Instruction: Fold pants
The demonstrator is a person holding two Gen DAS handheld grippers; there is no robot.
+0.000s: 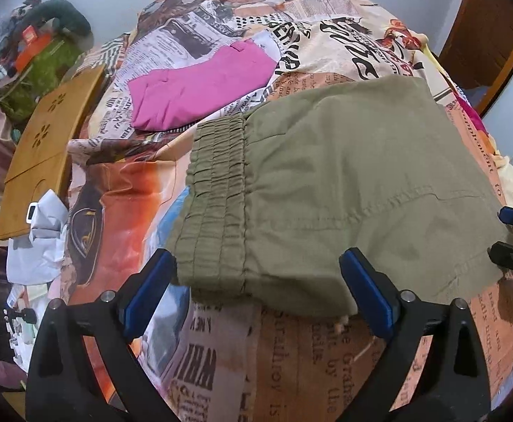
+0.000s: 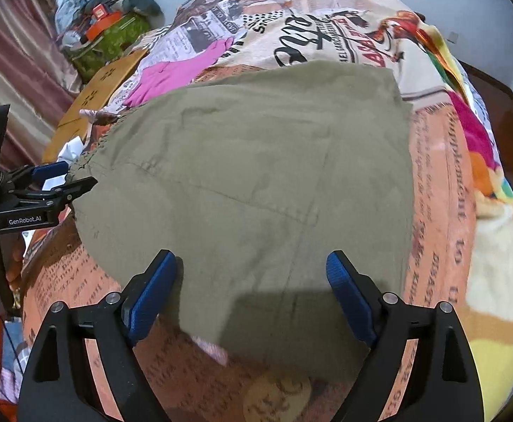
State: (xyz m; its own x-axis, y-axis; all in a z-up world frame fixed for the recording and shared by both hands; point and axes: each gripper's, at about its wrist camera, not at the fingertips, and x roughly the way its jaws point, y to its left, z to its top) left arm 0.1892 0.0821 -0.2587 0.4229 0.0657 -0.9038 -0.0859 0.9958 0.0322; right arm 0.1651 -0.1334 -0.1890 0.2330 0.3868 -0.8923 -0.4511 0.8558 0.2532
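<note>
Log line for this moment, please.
olive pants folded flat on bed | left claw open at waistband edge | right claw open over pants | nothing held

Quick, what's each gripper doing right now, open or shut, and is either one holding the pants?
Left gripper: jaws open, at the waistband edge of the olive pants, holding nothing.
Right gripper: jaws open over the pants, holding nothing.

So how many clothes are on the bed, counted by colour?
Olive green pants: 1
Pink folded garment: 1
Total: 2, both lying on the printed bedspread.
</note>
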